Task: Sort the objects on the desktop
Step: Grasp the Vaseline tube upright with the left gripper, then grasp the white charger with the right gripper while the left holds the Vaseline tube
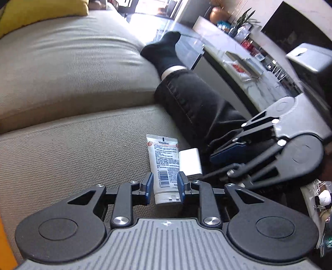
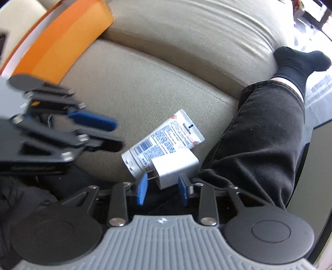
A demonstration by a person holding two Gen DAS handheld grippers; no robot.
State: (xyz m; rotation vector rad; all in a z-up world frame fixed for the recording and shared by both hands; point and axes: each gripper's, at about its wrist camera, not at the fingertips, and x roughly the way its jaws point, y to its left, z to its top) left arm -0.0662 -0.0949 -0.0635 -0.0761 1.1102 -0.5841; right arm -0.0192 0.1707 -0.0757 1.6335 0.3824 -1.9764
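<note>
Grey ribbed housing and black linkage arms of each gripper fill the lower part of its own wrist view.

Left gripper (image 1: 164,190): blue-padded jaws apart, standing either side of the cap end of the tube (image 1: 164,166). Small gaps show between the pads and the tube's sides; no press on it is visible.

Right gripper (image 2: 162,188): jaws apart, wider than the left pair. Lower corner of the charger (image 2: 174,166) sits between them, nearer the right pad; whether either pad touches it cannot be told.

Tube: white, printed label and barcode, lying flat on the sofa seat cushion (image 1: 72,155), crimped end pointing away from the left jaws.

Charger: white plug block, touching the tube's side, right of the left jaws. Prongs face the left pad of the right jaws.

Edges and room:
- Seat cushion is bare and open to the left of both jaw pairs.
- Back cushion (image 1: 72,62) rises beyond the tube, past a seam.
- Person's leg (image 2: 259,135) in dark trousers, black sock (image 1: 164,52) at the foot, lies along the seat just right of the charger and close to the right jaws, closing that side.
- Orange box (image 2: 62,41) stands well off, beyond and left of the right jaws.
- Yellow cushion (image 1: 41,12) rests at the far upper left of the back cushion.
- Both grippers stand close together, each showing at the side of the other's view.
</note>
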